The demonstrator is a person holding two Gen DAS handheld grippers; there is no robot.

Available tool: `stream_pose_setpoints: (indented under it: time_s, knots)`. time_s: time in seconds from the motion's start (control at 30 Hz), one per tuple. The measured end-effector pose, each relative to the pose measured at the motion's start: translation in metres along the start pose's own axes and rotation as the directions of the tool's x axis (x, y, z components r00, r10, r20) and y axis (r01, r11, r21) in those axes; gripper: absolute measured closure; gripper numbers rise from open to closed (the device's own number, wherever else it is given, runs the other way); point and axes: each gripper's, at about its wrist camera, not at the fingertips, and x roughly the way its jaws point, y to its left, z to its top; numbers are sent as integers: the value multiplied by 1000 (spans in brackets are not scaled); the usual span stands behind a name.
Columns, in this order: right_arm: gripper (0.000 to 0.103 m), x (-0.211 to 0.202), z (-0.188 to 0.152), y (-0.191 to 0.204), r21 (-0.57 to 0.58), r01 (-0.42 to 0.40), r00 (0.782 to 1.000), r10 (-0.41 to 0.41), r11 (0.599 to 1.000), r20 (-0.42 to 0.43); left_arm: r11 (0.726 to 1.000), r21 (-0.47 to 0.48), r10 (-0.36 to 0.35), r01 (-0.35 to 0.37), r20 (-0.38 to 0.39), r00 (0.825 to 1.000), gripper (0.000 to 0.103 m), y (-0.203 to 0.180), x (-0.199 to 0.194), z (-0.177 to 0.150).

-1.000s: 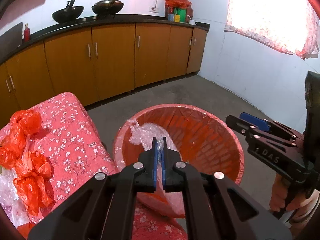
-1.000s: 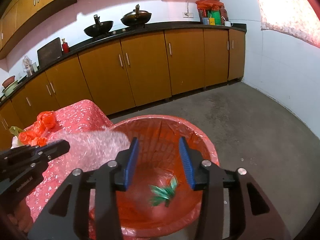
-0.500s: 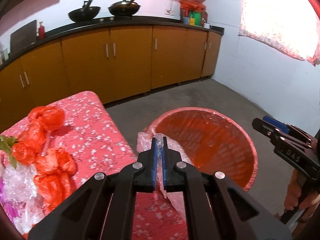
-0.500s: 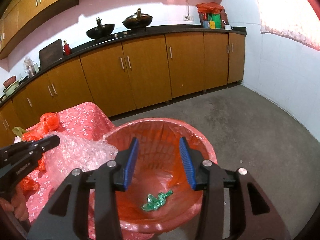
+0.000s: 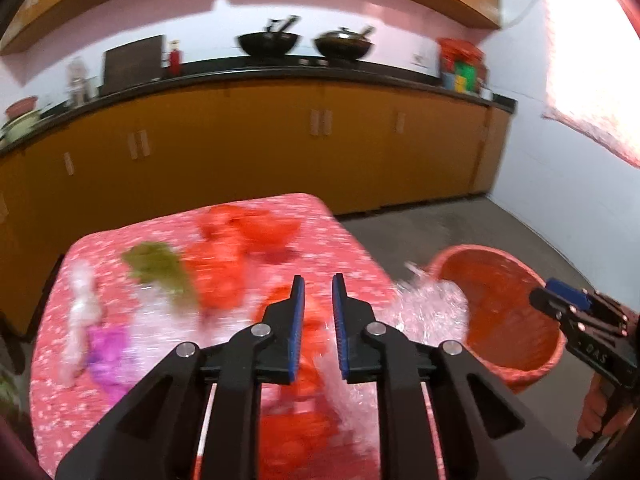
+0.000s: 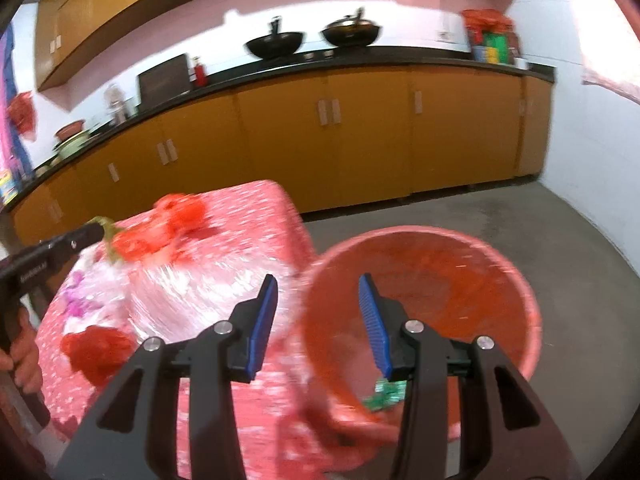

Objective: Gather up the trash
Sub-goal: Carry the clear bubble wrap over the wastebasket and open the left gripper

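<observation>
Blurred kitchen, right tongs [image 5: 576, 312] lettered perhaps "DAS"

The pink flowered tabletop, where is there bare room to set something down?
The pink flowered tabletop is bare along its far edge and left corner. The middle is crowded: red plastic bags, olive scrap, clear bubble wrap.

Floral-clothed table [image 5: 344, 240] bearing red bags [image 5: 224, 276], bubble wrap [image 6: 200, 292]
</observation>
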Motion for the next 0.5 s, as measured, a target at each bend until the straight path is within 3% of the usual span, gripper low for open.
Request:
stream_pose_setpoints:
  time_s: [0.17,0.27,0.37,0.5]
  knots:
    - [61,7,-4,34,-25,-44,999,44,999,-7,997,-71,10,-11,-20,1000,89,29,1,3]
    - [61,2,-5,41,-56,-29,1000,29,998,7,998,-41,-59,56,-57,997,88,20,7,3]
    - [61,-9,-1,28,-39,3,999,-2,999,34,995,11,-99,101,-90,991,59,0,17,-3]
    - [61,-22,3,-3,9,61,996,-62,998,60,985,39,-162,168,-127,979,54,-26,27,-14]
